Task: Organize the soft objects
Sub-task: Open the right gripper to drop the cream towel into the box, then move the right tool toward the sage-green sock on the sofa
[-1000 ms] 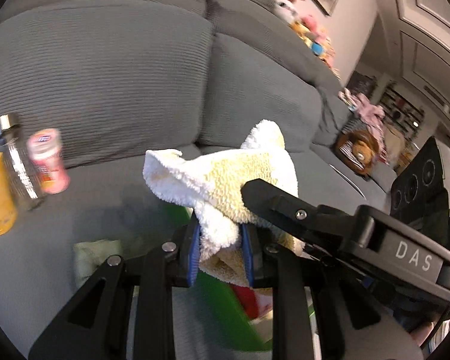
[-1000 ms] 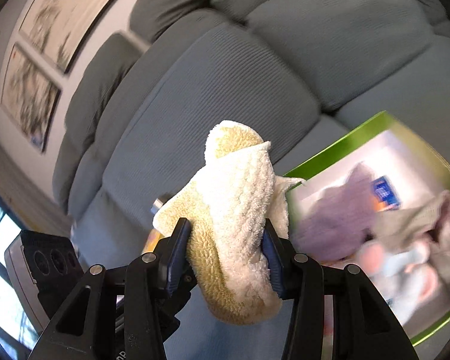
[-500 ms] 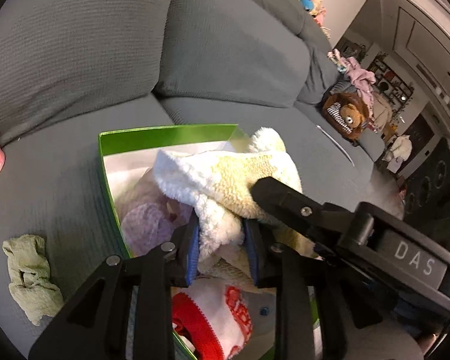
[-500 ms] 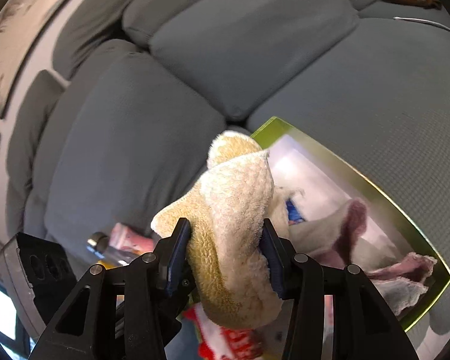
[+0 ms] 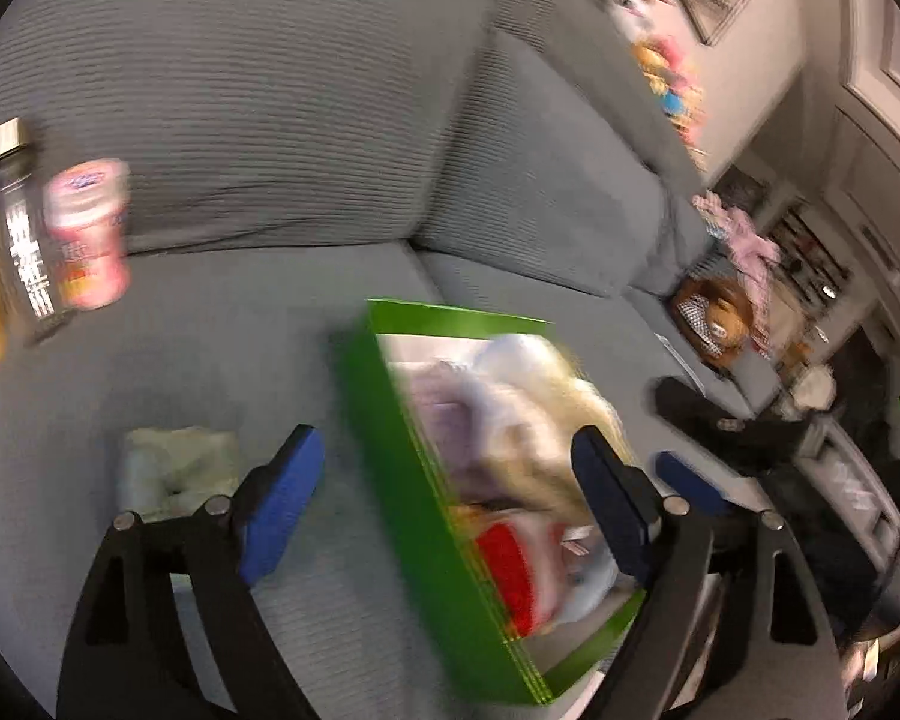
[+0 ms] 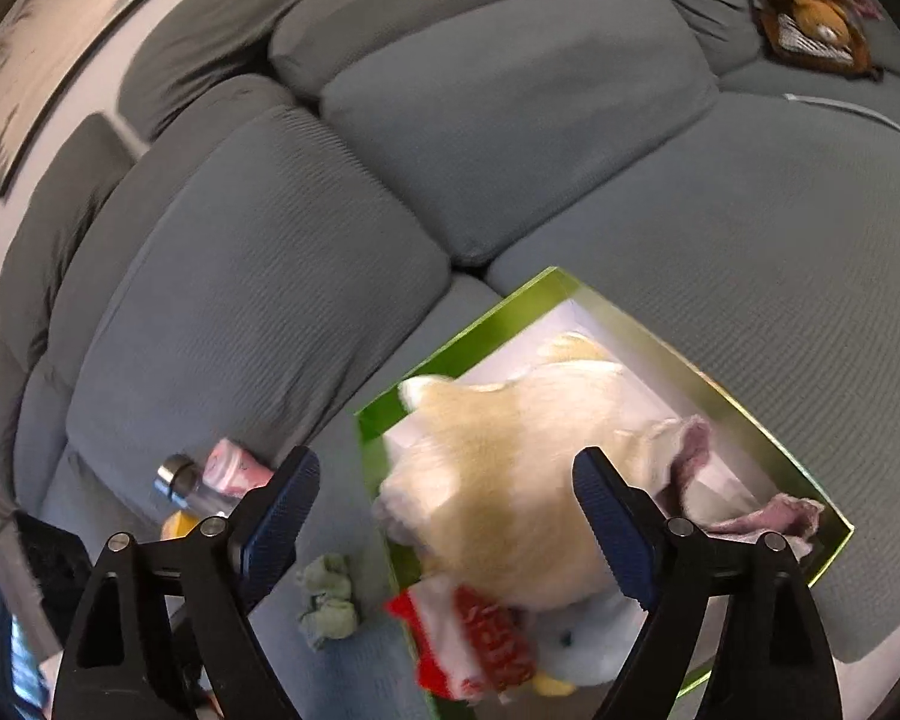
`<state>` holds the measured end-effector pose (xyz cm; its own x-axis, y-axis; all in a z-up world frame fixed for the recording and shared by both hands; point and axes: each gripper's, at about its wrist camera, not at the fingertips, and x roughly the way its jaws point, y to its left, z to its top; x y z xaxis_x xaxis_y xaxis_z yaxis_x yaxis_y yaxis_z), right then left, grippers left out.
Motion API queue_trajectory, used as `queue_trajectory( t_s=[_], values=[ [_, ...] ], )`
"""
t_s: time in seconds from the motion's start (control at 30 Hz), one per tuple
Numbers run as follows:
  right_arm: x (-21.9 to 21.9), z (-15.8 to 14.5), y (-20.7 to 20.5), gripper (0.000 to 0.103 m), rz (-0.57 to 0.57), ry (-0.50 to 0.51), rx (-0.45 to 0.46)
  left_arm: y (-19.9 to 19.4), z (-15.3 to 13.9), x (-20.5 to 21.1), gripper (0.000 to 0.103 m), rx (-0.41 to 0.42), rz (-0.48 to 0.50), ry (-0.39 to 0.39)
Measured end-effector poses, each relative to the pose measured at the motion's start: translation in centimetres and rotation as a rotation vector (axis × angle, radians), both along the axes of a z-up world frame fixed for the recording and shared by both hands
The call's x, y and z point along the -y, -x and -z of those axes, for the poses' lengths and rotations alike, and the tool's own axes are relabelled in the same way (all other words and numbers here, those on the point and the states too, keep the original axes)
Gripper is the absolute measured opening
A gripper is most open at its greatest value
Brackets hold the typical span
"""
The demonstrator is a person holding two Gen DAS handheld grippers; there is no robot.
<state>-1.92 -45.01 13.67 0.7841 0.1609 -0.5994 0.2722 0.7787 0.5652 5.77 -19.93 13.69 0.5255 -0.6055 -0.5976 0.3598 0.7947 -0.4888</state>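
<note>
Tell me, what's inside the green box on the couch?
The green box holds a fluffy cream-yellow towel on top, purple cloth, a red-and-white soft thing and a pale blue plush. Whatever lies underneath the towel is covered.

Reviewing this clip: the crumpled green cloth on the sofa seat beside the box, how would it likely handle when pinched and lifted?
The green cloth lies bunched in soft folds on the sofa seat, so it is probably floppy and would drape from a pinch. It looks thin and small beside the green box, so likely light. Being crumpled fabric, it should not roll or slip much.
</note>
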Motion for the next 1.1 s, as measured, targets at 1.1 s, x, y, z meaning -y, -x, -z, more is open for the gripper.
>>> queue_trajectory(
  t_s=[1.1],
  values=[
    [-17.6,10.4,-10.0,0.060,-0.529,0.014,-0.336,0.8,9.7,-8.5,0.056,-0.131,-0.199,-0.101]
  ],
)
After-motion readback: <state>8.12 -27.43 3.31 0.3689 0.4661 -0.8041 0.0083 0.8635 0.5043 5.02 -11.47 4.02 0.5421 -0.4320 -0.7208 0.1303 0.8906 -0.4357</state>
